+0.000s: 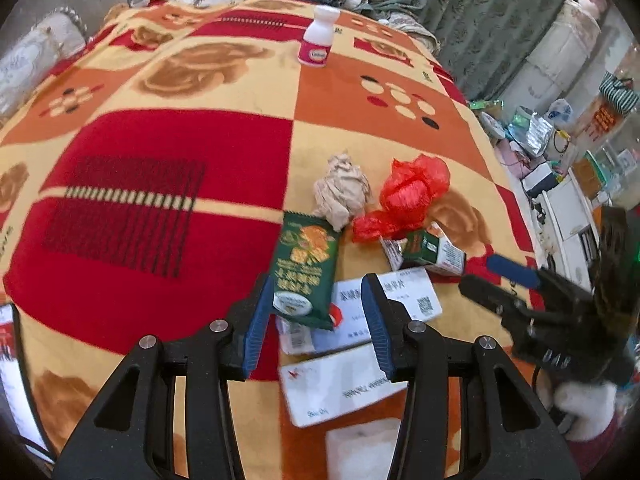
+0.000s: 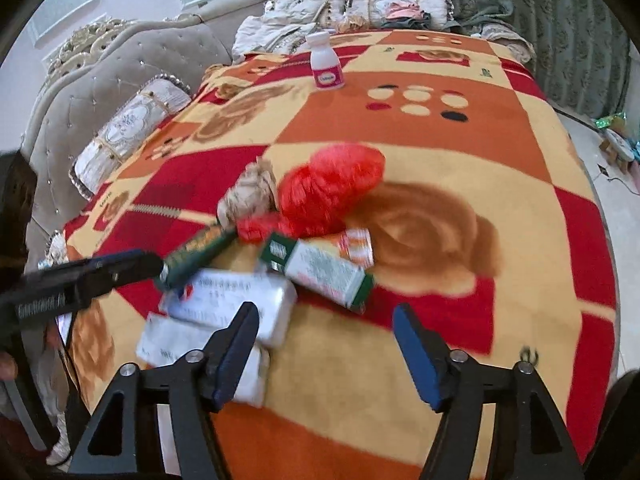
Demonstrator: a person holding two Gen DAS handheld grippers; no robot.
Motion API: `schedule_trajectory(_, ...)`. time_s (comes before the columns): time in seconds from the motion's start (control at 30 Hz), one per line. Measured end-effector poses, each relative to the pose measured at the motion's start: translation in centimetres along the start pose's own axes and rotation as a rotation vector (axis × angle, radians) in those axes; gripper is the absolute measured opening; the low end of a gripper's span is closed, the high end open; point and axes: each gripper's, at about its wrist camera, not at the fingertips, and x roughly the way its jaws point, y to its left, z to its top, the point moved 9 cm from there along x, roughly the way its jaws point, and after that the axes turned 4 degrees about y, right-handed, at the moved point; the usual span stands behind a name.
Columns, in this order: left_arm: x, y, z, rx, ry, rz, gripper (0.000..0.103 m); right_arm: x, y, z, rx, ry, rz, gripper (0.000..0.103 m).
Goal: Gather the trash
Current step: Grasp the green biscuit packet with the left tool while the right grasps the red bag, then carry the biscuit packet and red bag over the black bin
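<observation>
Trash lies in a heap on the patterned blanket (image 1: 160,208): a crumpled beige paper ball (image 1: 342,192) (image 2: 250,196), a red plastic bag (image 1: 408,196) (image 2: 328,192), a green-and-white carton (image 1: 434,252) (image 2: 324,268), a green snack packet (image 1: 308,272) (image 2: 196,252) and two white boxes (image 1: 384,300) (image 2: 228,296). My left gripper (image 1: 316,320) (image 2: 156,266) straddles the packet's near end; its left pad meets the packet's edge and a gap shows at the right pad. My right gripper (image 2: 326,354) (image 1: 476,272) stands open over bare blanket beside the boxes, holding nothing.
A white bottle with a pink label (image 1: 318,38) (image 2: 326,66) stands upright far back on the bed. Pillows (image 2: 128,132) and a tufted headboard (image 2: 80,92) line the left and far sides. A cluttered floor (image 1: 560,152) lies past the bed's right edge.
</observation>
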Motion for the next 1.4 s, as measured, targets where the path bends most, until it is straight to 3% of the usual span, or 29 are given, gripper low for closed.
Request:
schedule_trajectory(0.2, 1.0, 1.2, 1.2, 0.034, 0.003, 0.029, 0.048, 1.1, 0.7, 3.4, -0.019, -0.015, -0.002, 0.068)
schedule_trajectory(0.37, 3.0, 0.2, 1.4, 0.074, 0.044, 0.015, 0.052, 3.3, 0.7, 6.0, -0.01, -0.005, -0.006, 0.069)
schedule_trajectory(0.47, 4.6, 0.1, 1.5, 0.095, 0.073, 0.047, 0.053, 4.7, 0.6, 6.8, -0.003, 0.013, -0.008, 0.07)
schedule_trajectory(0.6, 5.8, 0.8, 1.3, 0.074, 0.099, 0.051, 0.052, 6.3, 0.3, 7.4, 0.008, 0.036, -0.003, 0.07)
schedule_trajectory(0.67, 6.1, 1.2, 1.4, 0.036, 0.102, 0.019, 0.052, 6.9, 0.3, 7.3, 0.017, 0.046, 0.02, 0.07)
schedule_trajectory(0.7, 6.2, 1.4, 1.4, 0.017, 0.11, 0.0, 0.051, 7.1, 0.3, 7.3, 0.022, 0.044, 0.024, 0.068)
schedule_trajectory(0.73, 6.2, 1.4, 1.3, 0.004, 0.114, -0.016, 0.049, 7.3, 0.3, 7.3, 0.024, 0.043, 0.027, 0.055)
schedule_trajectory(0.77, 6.1, 1.4, 1.3, -0.002, 0.113, -0.03, 0.041, 7.4, 0.3, 7.2, 0.025, 0.046, 0.032, 0.05)
schedule_trajectory(0.8, 5.9, 1.5, 1.3, 0.003, 0.106, -0.025, 0.04, 7.5, 0.3, 7.2, 0.028, 0.043, 0.035, 0.049)
schedule_trajectory(1.13, 1.6, 1.5, 1.1, 0.001, 0.019, -0.019, 0.038, 1.4, 1.5, 7.9, -0.029, -0.085, 0.04, 0.046)
schedule_trajectory(1.4, -0.6, -1.2, 0.0, 0.033, -0.009, -0.038, 0.038, -2.6, 1.6, 5.1, -0.037, -0.11, 0.03, 0.046)
